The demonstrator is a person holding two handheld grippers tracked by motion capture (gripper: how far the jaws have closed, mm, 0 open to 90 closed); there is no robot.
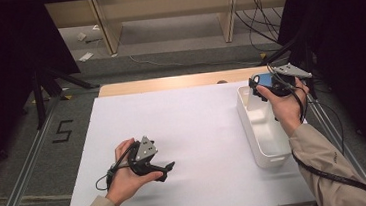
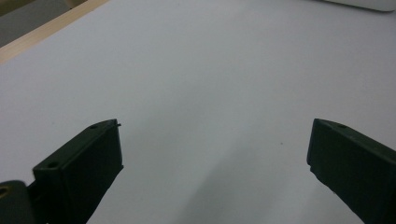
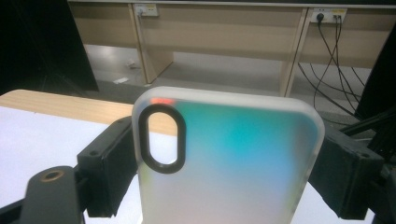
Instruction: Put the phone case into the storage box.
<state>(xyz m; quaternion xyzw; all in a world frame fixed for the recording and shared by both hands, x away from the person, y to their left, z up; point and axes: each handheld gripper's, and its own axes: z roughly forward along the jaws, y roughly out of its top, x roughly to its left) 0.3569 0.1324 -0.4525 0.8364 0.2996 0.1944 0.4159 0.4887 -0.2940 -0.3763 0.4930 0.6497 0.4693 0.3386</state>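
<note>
A translucent phone case (image 3: 233, 158), teal-blue with a black oval camera cut-out, stands upright between my right gripper's (image 3: 229, 140) jaws, which press on its two long sides. From above, that gripper (image 1: 257, 87) holds the blue case (image 1: 265, 79) over the far end of a white bin (image 1: 259, 141). On the near left, a hand holds my left gripper (image 1: 168, 166) just above the white sheet (image 1: 183, 123), pointing right. Its jaws (image 2: 215, 135) stand wide apart with only bare sheet between them.
The white sheet covers a wooden table whose edge (image 1: 169, 82) shows at the back. Behind it are wooden desk legs (image 1: 107, 29) and loose cables (image 1: 264, 20) on the floor. Black stand legs (image 1: 44, 90) rise at the left, near a taped "5" (image 1: 63, 131).
</note>
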